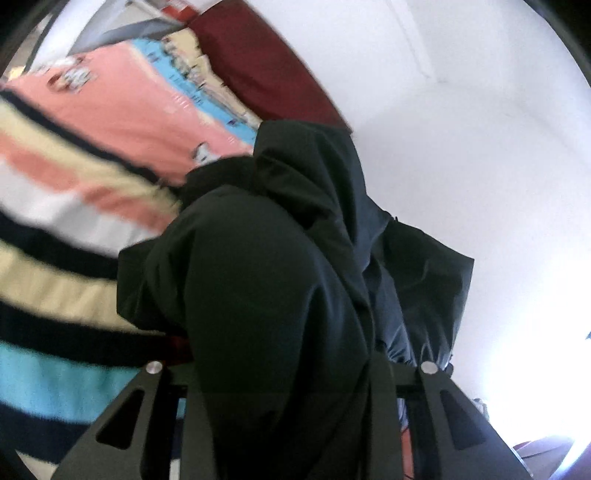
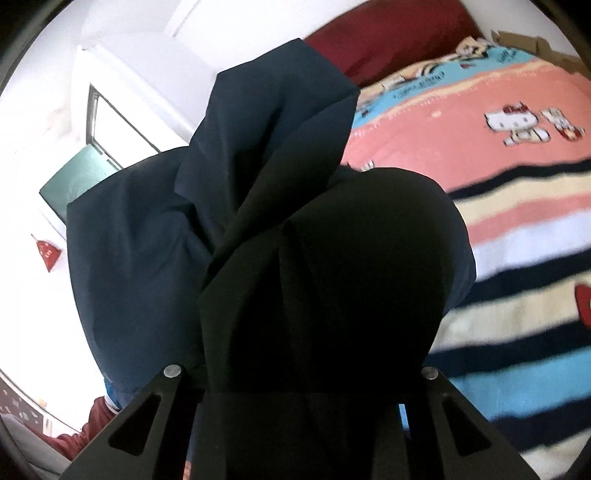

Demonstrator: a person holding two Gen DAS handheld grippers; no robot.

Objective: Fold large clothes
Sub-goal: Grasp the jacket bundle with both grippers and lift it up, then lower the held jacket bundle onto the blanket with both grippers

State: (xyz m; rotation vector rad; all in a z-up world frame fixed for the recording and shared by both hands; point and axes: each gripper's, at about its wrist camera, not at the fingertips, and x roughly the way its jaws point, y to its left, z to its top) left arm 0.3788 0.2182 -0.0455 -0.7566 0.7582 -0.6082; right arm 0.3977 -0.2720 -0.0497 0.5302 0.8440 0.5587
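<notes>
Clamping dark cloth, left gripper (image 1: 291,373): garment (image 1: 280,280) bunched thick between the two arms and spilling over them, fingertips buried, so grip judged from cloth pinched between the arms. Rising from the gripper in heavy folds, peaking in a hood-like fold toward the top of the left view, with a bluer panel hanging off the garment's right side. Left of the garment, striped blanket (image 1: 62,206) on the bed, bands of black, cream, pink, white and turquoise, blurred. Beyond the blanket, past the garment's peak, dark red pillow (image 1: 258,62). Right of the garment, plain white wall (image 1: 461,110).

Clamping the same garment (image 2: 155,251), right gripper (image 2: 303,373): a black mound of cloth heaped between its arms and hiding the fingertips. Navy folds fanning up and left from that mound, held in the air off the bed. Right of the garment, blanket (image 2: 517,229) again, with cartoon-cat prints on its pink band. Above the garment's peak, red pillow (image 2: 388,33). Left of the garment, window (image 2: 110,122) in the white wall, a green board (image 2: 74,177) below it, and a small red bag (image 2: 48,254) lower down. Near the garment's lower left corner, more red cloth (image 2: 85,432), identity unclear.
</notes>
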